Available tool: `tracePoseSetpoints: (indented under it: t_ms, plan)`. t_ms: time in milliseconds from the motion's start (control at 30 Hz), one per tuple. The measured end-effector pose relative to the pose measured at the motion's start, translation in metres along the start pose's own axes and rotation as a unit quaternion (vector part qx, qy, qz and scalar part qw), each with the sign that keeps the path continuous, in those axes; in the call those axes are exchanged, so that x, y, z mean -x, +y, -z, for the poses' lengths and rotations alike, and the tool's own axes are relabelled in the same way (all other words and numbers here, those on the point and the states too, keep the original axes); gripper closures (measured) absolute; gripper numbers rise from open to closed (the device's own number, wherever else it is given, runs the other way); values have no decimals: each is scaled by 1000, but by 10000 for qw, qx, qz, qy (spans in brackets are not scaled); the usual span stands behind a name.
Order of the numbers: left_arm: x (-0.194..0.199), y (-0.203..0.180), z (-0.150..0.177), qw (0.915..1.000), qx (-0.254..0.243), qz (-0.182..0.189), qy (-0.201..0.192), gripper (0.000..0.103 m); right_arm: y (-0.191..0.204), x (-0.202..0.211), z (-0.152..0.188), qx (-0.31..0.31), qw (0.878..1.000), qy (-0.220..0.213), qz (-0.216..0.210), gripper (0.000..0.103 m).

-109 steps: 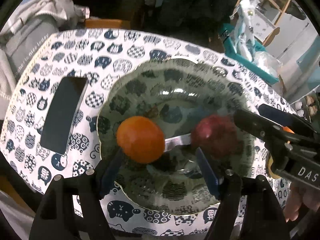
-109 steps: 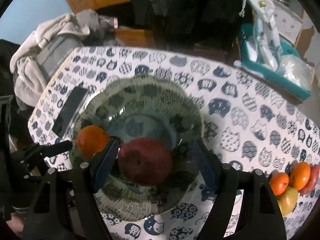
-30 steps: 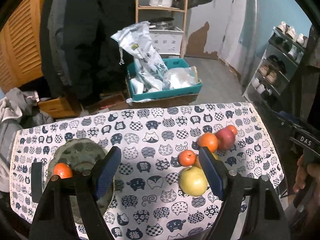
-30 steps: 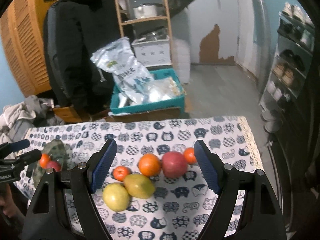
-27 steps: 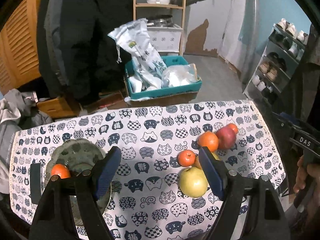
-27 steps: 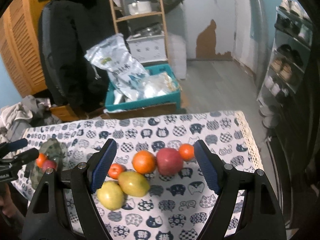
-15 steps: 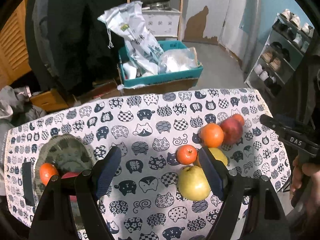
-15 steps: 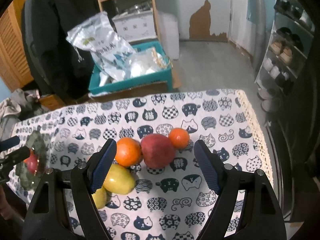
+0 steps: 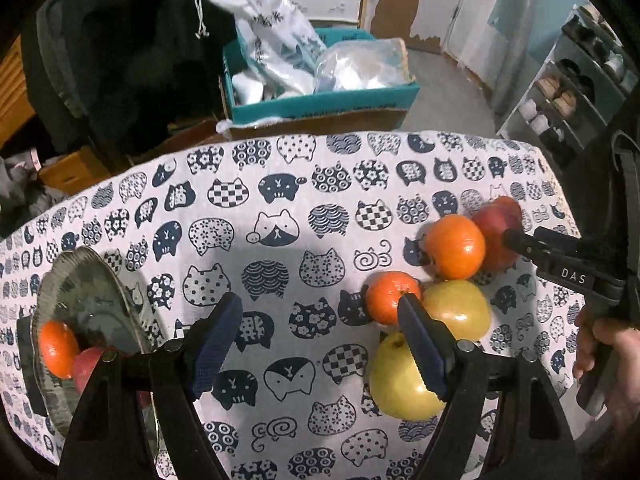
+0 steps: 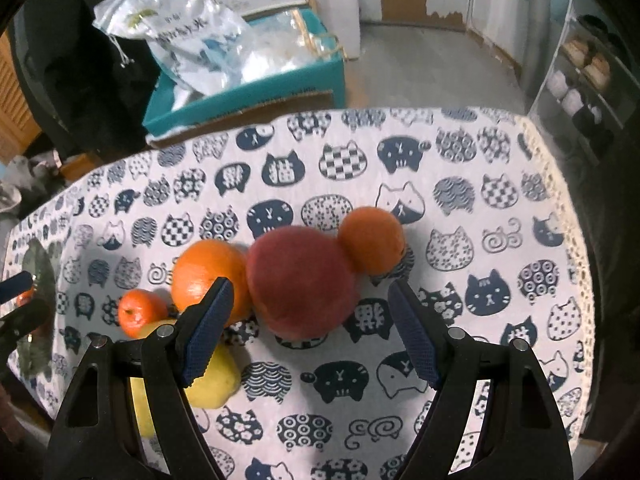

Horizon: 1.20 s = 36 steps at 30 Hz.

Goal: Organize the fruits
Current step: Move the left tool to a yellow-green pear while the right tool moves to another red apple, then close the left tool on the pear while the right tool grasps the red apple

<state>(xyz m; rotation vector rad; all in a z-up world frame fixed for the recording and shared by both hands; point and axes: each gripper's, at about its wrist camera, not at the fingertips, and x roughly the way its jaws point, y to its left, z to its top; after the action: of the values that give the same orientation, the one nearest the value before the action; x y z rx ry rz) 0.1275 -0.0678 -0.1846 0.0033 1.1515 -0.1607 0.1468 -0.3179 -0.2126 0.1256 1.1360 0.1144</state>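
On the cloth: three oranges [image 10: 211,277] [image 10: 141,312] [image 10: 372,239], one red apple [image 10: 301,281], two yellow pears [image 9: 400,380] [image 9: 460,310]. In the glass plate [image 9: 92,300]: one orange [image 9: 58,348], one red apple [image 9: 86,366].

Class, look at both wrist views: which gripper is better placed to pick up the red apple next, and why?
Likely the right gripper: open, with the red apple centred just ahead of it. The left gripper, also open, faces bare tablecloth, the apple far off.

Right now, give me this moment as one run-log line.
left hand-held gripper: open, empty | right hand-held gripper: open, over red apple | plate: orange, red fruit | cloth: six fruits loose
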Motion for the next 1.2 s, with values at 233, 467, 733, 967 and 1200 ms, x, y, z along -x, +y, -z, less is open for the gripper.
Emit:
tracePoseSetpoints:
  t_ms: [233,467,733,967,1200]
  plan:
    - [-21,6,-2,9997,57,90,209,22,-3,-25,-3,-71,9997,210,-74,23]
    - [-30,11,0,9989,156,248,372,22,-4,-42,-3,-187,9989,403,-156,32]
    - [-23,3,7,9976,146,525,426,22,4,-45,1,-121,9991,400,68,35]
    - [-17,-16,25,9955,50,760,558,22,3,-26,10,-181,9994,216,219,35]
    - [-15,-38,44,9945,-82,830,639,18,2,7,25,-189,9996,12,222,35]
